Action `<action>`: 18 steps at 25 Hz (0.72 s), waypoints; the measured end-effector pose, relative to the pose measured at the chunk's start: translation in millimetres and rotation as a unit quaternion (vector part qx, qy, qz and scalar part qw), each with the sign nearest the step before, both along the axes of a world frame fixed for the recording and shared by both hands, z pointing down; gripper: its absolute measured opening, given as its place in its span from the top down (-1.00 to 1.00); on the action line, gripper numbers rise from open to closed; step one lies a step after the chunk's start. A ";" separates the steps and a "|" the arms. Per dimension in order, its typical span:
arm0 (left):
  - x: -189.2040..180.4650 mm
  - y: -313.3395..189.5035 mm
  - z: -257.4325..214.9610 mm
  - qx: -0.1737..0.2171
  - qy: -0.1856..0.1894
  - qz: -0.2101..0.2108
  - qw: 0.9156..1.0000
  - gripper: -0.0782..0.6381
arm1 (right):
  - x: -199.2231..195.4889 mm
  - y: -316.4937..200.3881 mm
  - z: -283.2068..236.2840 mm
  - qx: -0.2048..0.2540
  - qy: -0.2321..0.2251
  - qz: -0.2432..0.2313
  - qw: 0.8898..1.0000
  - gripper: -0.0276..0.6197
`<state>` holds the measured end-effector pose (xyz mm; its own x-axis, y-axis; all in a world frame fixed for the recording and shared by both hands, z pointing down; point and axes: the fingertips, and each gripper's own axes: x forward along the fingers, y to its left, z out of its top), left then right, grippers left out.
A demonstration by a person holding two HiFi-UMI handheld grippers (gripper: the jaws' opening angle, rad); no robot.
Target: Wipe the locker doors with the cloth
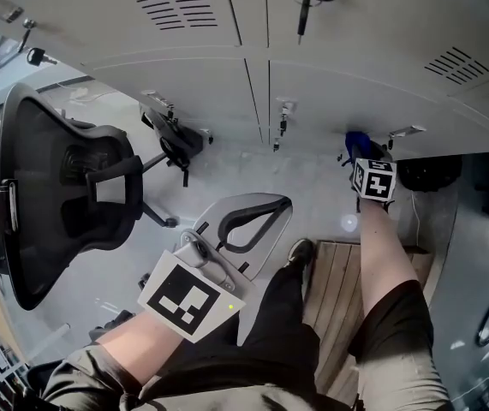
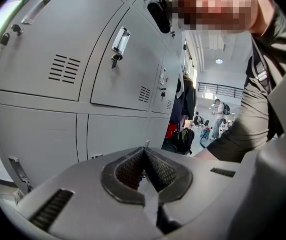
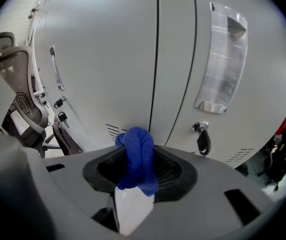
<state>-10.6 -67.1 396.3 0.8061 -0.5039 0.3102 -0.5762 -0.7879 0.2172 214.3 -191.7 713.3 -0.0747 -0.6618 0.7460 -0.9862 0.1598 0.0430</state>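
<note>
A bunched blue terry cloth [image 3: 135, 151] sits clamped between the jaws of the right gripper [image 1: 360, 152]. The two jaws are closed onto it from either side. Its rounded top sticks out past the jaw tips and its lower fold hangs back over the white body behind them. The cloth's front end is at the surface of the pale grey metal locker doors [image 3: 97, 59], just left of the vertical seam between two doors; whether it presses on the metal cannot be told. A set of dark louvre slots [image 3: 114, 131] shows just left of the cloth. To the right of the jaws, on the neighbouring door, are a clear plastic handle plate [image 3: 222, 59] and, below it, a key with a dark fob [image 3: 203, 140] hanging in its lock.

The left gripper [image 1: 264, 205] is held low, well apart from the doors, over the pale floor [image 1: 227, 174]. Its jaws are brought together at their tips and nothing is between them. Left of those jaws stands a black mesh office chair [image 1: 51, 195]. To their right the person's dark shoe [image 1: 299, 251] rests beside a slatted wooden board [image 1: 336, 285].
</note>
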 end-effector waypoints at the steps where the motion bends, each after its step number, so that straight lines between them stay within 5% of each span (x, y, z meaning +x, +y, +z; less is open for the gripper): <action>1: -1.6 -0.3 0.6 0.002 -0.001 0.001 1.000 0.76 | -6.6 1.7 1.8 -0.001 -0.002 -0.001 1.000 0.44; 12: -29.5 -3.9 21.8 0.017 -0.004 0.019 1.000 0.76 | -174.1 -6.6 31.5 -0.005 -0.024 -0.123 0.992 0.44; 18: -42.4 -15.8 39.7 0.022 0.006 0.001 1.000 0.76 | -213.6 -29.0 66.6 0.013 -0.023 -0.153 0.988 0.44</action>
